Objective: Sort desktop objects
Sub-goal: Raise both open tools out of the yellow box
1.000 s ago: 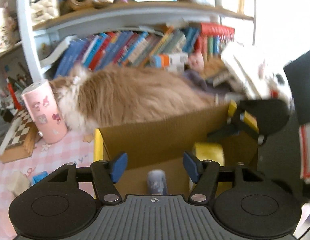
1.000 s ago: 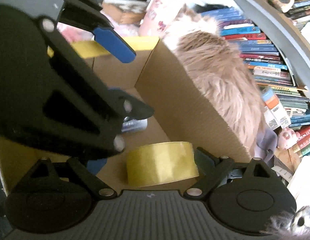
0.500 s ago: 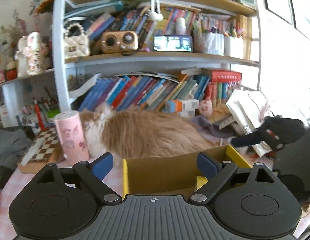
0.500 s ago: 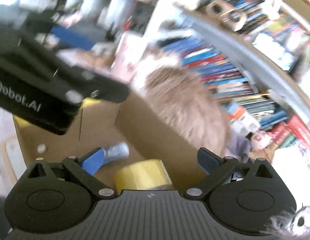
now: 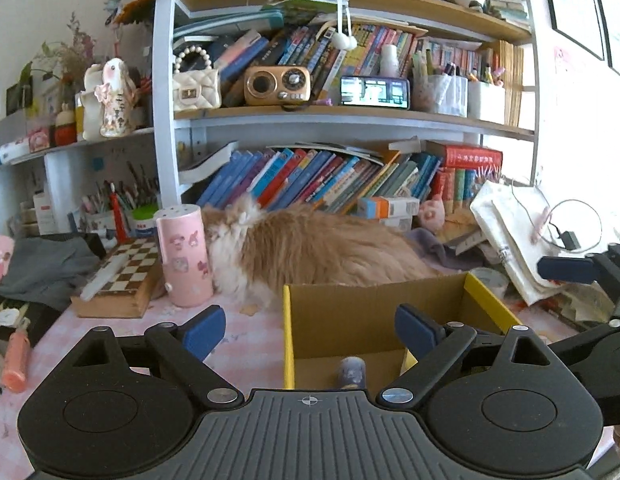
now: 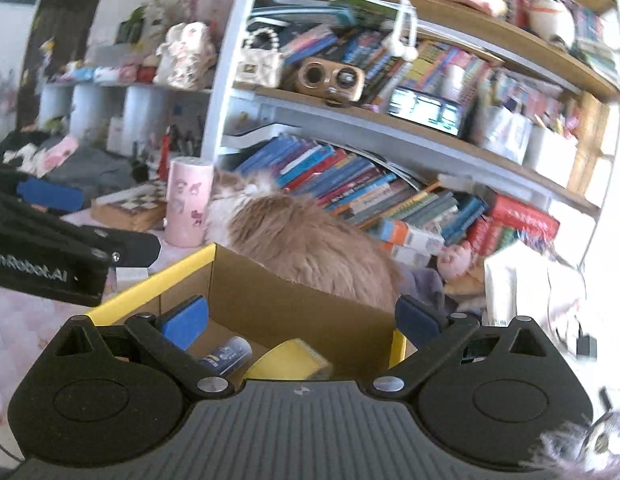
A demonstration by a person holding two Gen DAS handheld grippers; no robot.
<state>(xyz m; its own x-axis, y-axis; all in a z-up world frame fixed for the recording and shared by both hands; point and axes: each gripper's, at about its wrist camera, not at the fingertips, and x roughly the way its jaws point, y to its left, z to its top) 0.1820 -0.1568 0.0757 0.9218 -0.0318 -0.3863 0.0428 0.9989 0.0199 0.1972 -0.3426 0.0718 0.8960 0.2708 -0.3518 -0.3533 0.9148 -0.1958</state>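
Marker lay on table at 9 o'clock of left gripper, long axis upright in view; left nearer. Both jaws open, empty; right gripper over box.

Yellow-edged brown box, pink checked tablecloth, ginger-and-white cat.

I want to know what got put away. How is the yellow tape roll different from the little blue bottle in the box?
The tape roll is yellow, wide and ring-shaped; the small blue bottle is slim and dark with a label. The bottle lies on its side, left of the roll. Both sit inside the cardboard box.
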